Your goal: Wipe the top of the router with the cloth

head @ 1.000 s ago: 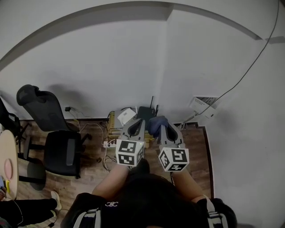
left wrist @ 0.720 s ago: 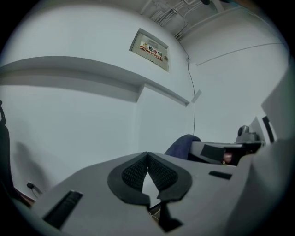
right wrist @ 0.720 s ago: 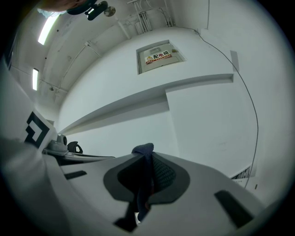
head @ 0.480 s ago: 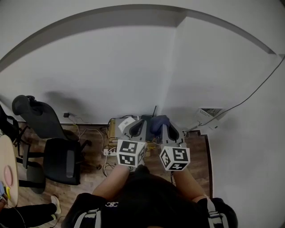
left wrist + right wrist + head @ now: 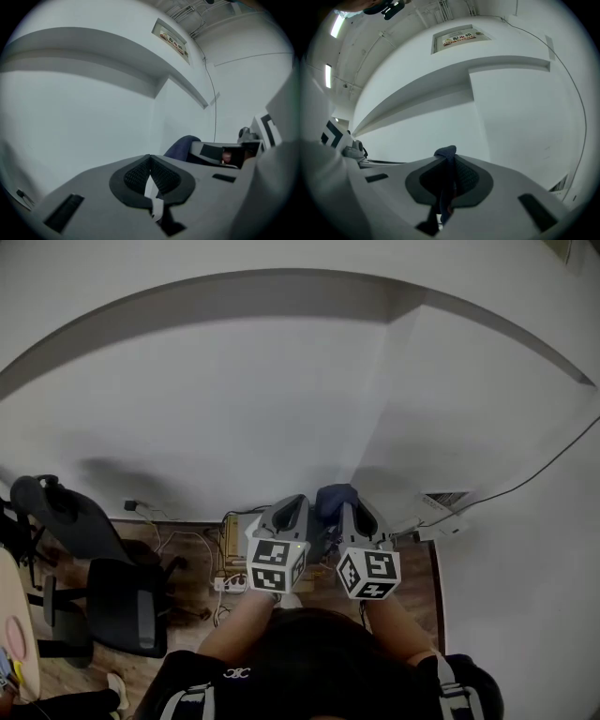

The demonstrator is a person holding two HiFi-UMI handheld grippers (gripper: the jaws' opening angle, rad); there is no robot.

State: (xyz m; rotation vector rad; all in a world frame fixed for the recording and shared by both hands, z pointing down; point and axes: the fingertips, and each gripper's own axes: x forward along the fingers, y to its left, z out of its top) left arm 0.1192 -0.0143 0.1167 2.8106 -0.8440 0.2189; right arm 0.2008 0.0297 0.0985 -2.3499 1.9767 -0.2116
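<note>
R gripper [image 5: 450, 163] clamped on cloth [image 5: 446, 151], its length along jaws, tip past them; L gripper [image 5: 150, 159] closed.

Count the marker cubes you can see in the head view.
2. One marker cube sits at the rear of the left gripper, lower middle of the head view; the other sits on the right gripper just beside it. None appears hidden.

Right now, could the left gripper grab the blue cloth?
Probably yes. The cloth pokes out of the right gripper, just beside the left gripper, with nothing between them. The left jaws are together, though, so they would need to open first.
</note>
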